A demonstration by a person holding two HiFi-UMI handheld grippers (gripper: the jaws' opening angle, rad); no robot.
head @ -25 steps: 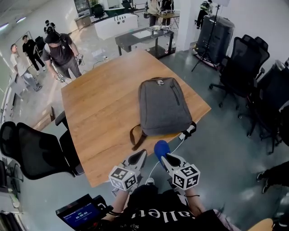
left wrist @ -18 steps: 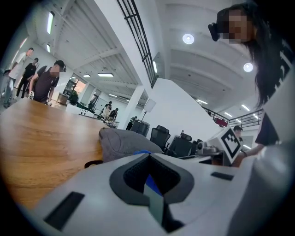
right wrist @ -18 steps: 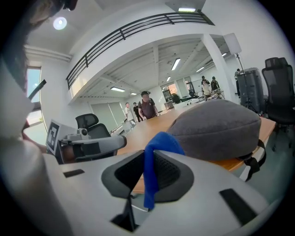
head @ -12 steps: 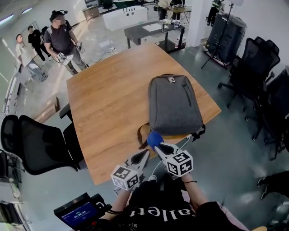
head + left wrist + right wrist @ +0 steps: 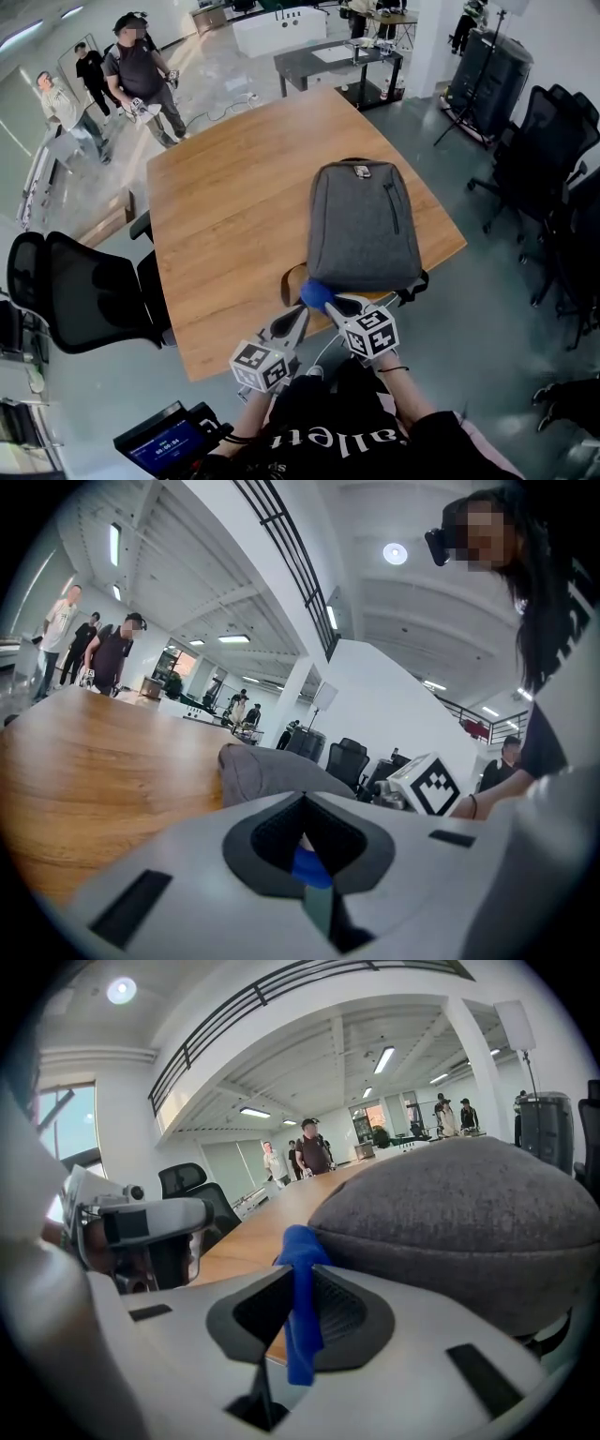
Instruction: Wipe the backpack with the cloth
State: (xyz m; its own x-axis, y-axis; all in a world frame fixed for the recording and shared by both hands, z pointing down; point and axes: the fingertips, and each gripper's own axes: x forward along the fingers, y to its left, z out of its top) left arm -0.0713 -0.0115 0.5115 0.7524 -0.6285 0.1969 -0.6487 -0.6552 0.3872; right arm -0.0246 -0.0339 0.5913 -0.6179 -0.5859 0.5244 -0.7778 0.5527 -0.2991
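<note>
Nearest the person, the left gripper hangs over the near edge of the bench. Its 2 fingers are pressed together on nothing I can make out. A speck of blue shows in the hollow behind the tips, and I cannot tell what it is. Just beside it, the right gripper has its fingers pinching the blue cloth. The cloth bunches out past the tips at the near end of the grey backpack, touching it or all but; the views do not settle which. The backpack lies flat on the bench, toward its near right corner, with the front panel and zip facing up. Its long axis runs away from the person. The base end is nearest, at the bench edge, with a strap spilling out beside it, and the handle end points far. The step in hand looks to be bringing the cloth onto the fabric to begin wiping. To do it well, I would lay the bunched cloth flat on the panel instead of poking with the tips. Then press lightly and stroke along the long axis from base to handle in overlapping passes. The left gripper could steady the near end so the bag does not slide on the smooth wood.
</note>
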